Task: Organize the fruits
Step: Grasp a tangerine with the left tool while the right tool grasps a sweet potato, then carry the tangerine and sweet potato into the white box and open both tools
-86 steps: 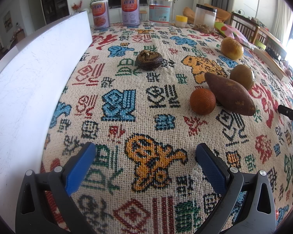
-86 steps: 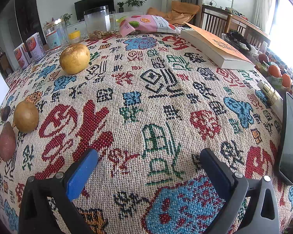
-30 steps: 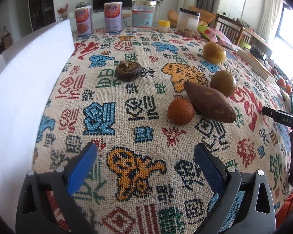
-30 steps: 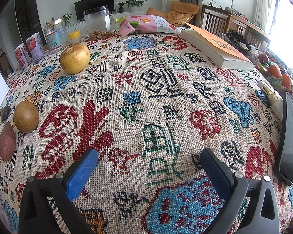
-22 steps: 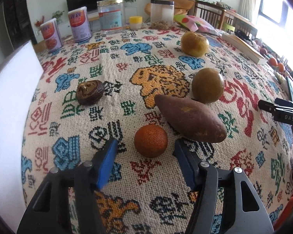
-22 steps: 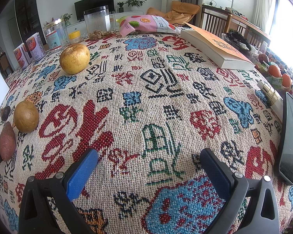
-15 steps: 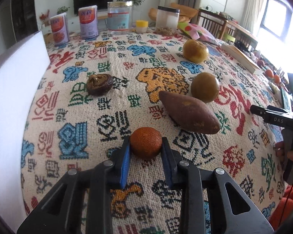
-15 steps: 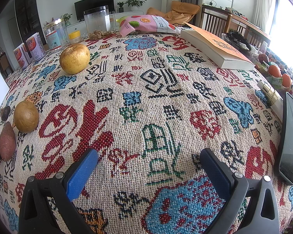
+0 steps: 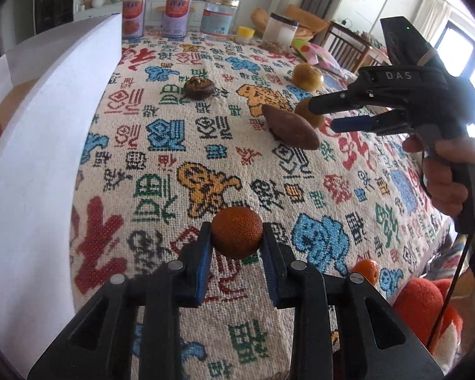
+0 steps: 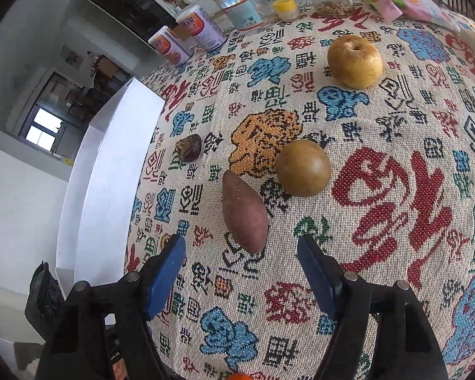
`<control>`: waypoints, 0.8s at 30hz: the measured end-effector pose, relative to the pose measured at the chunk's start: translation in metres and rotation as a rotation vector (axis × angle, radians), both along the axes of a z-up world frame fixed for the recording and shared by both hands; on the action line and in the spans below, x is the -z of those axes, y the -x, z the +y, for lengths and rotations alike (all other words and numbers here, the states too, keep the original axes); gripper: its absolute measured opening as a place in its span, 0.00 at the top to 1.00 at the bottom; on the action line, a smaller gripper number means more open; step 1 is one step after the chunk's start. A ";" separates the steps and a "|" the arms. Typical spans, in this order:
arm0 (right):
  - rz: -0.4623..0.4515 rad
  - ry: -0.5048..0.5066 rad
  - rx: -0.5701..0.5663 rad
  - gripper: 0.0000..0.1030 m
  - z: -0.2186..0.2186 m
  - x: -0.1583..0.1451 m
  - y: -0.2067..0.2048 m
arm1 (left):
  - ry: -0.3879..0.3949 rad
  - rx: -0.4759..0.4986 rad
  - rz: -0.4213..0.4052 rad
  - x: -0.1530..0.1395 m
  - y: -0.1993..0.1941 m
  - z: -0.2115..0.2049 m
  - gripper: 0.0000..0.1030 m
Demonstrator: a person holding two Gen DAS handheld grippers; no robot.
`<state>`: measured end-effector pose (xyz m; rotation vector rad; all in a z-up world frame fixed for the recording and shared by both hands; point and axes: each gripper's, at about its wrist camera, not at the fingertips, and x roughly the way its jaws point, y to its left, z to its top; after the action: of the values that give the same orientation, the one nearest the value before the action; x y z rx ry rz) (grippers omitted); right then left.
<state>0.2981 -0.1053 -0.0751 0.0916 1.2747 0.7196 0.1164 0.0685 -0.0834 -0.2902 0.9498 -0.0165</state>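
From my left wrist: my left gripper (image 9: 236,237) pinches the orange (image 9: 236,232) at its widest, jaws tight so it rides above the bench (image 9: 348,196) beside the white box (image 9: 41,145).

From my right wrist: my right gripper (image 10: 241,266), jaws just narrowing yet empty, straddles the sweet potato (image 10: 244,211) tip, sizing its girth.

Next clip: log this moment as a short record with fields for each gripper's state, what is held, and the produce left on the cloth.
left gripper: shut on the orange, lifted off the patterned tablecloth
right gripper: open, jaws just been closing, nothing between the pads, aimed at the sweet potato
on cloth: sweet potato, round brown fruit, yellow apple, dark wrinkled fruit
left edge: white box
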 end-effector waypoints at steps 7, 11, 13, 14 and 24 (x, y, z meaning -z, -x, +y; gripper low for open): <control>-0.034 0.256 -0.019 0.49 0.064 0.033 -0.011 | 0.019 0.011 -0.004 -0.005 0.020 0.006 0.72; -0.006 0.291 -0.045 0.60 0.066 0.035 -0.002 | 0.030 0.011 -0.012 -0.010 0.030 0.011 0.72; 0.037 0.292 -0.079 0.60 0.068 0.036 0.010 | 0.024 0.011 -0.015 -0.010 0.033 0.011 0.72; 0.042 0.316 -0.096 0.60 0.071 0.038 0.015 | 0.025 0.012 -0.015 -0.008 0.034 0.011 0.72; 0.072 0.035 -0.020 0.61 0.065 0.001 0.040 | 0.165 0.003 -0.098 -0.081 0.078 0.043 0.72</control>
<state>0.2584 -0.0405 -0.0763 0.0770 1.3576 0.7161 0.0382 0.1113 -0.0019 -0.4368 0.8526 -0.1116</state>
